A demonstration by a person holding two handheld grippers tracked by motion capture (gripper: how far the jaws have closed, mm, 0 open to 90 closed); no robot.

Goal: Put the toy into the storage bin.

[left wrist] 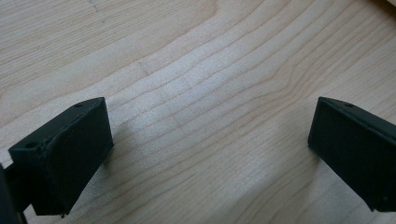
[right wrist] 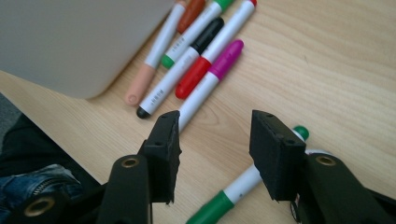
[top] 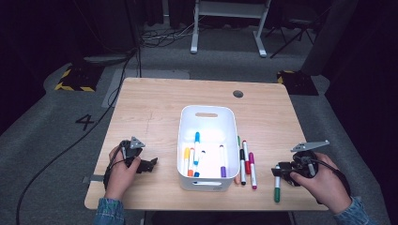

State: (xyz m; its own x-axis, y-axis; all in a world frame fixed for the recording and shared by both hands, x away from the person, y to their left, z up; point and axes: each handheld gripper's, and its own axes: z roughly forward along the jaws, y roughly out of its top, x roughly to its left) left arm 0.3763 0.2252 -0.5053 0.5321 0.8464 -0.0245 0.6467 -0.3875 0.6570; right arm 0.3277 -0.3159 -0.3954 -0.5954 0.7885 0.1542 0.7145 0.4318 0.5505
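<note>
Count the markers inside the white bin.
5: a yellow marker, an orange marker and two blue markers at its left, a purple marker at its right; overlaps may hide more.

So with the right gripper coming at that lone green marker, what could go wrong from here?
1. The green marker lies at a slant across the open right gripper, partly under one jaw, so closing now might pinch it off-centre or roll it away.
2. It lies near the table front edge; a nudge could push it off.
3. The magenta marker reaches close to the other jaw and might get bumped, disturbing the row beside the white bin.
</note>
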